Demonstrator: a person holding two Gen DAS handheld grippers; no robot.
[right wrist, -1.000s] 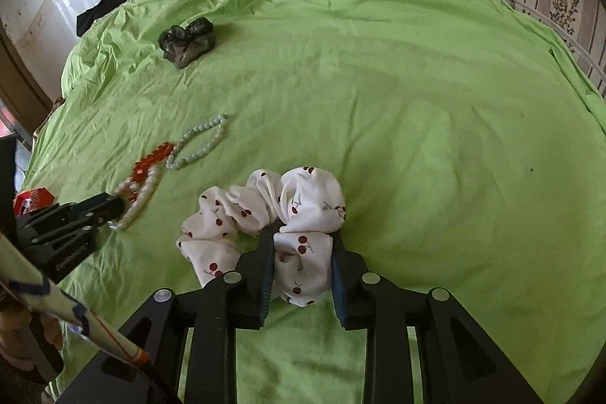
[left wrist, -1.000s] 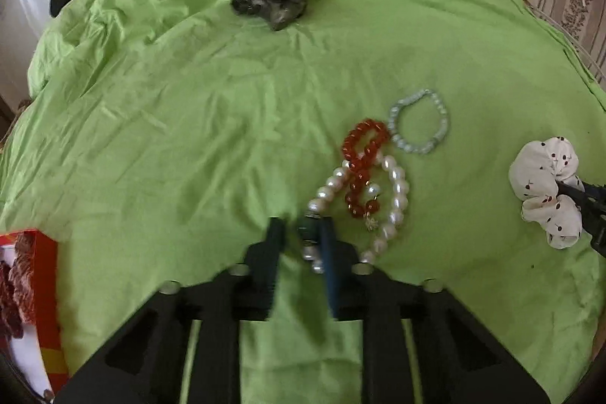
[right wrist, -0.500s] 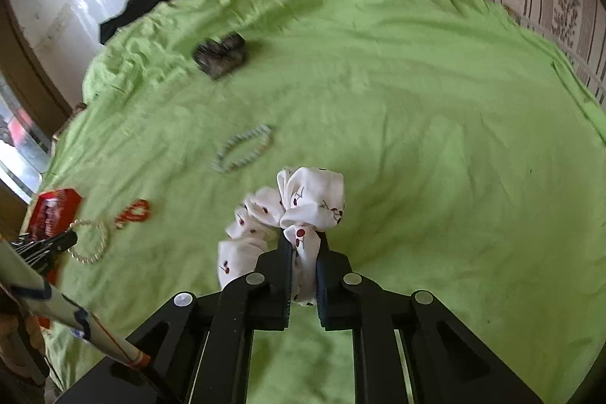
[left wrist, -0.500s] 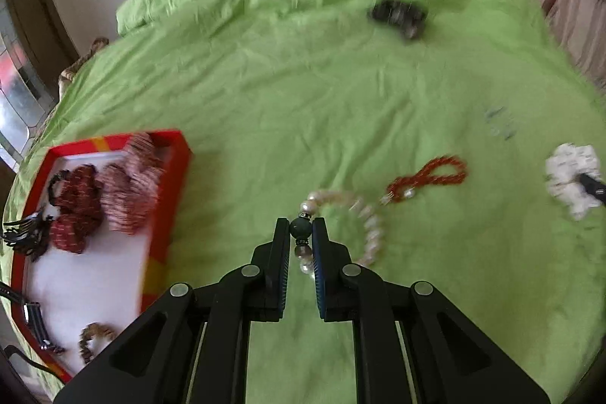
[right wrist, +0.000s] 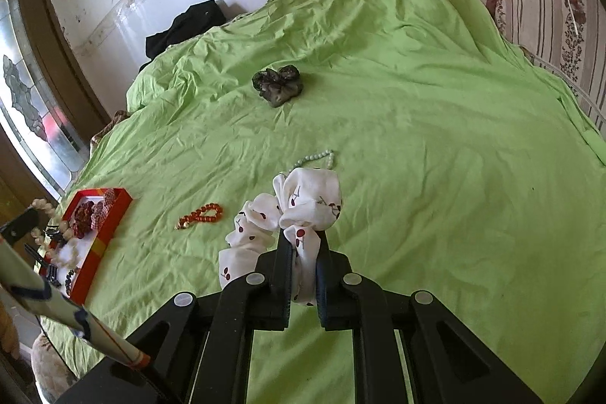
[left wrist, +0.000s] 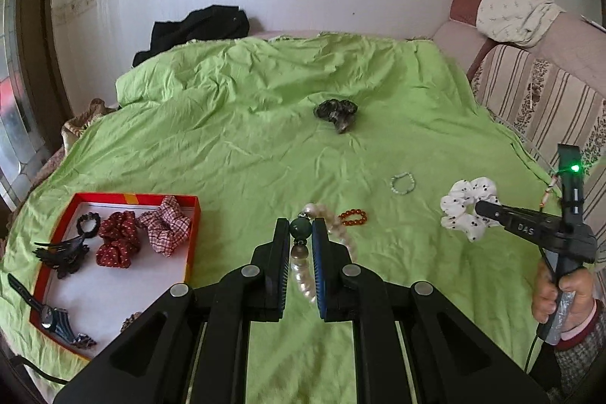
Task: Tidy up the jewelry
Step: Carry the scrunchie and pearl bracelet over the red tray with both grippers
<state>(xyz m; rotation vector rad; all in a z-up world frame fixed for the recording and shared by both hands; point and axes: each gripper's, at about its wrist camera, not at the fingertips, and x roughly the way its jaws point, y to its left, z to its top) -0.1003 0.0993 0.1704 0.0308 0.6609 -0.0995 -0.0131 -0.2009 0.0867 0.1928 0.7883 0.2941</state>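
1. The left gripper (left wrist: 300,233) pinches the pearl bracelet (left wrist: 333,226) by its dark green bead (left wrist: 300,229); a second ago the bracelet lay on the green bedspread (left wrist: 265,154) tangled with the red bead bracelet (left wrist: 354,217), and now it hangs clear of the cloth, to the right of the red tray (left wrist: 191,237).
2. The red bead bracelet is left behind alone on the bedspread, with the pale green bead bracelet (left wrist: 402,183) lying apart beyond it.
3. The right gripper (right wrist: 305,241) has just been closing, and its jaws now pinch a fold of the white cherry-print scrunchie (right wrist: 303,203), lifted off the cloth where it lay flat before.
4. Both hands thus carry an item, so the next step is probably delivery to the tray, where red scrunchies (left wrist: 115,241) and a checked one (left wrist: 166,226) already sit.
5. The dark scrunchie (left wrist: 337,110) remains farther up the bed, untouched.
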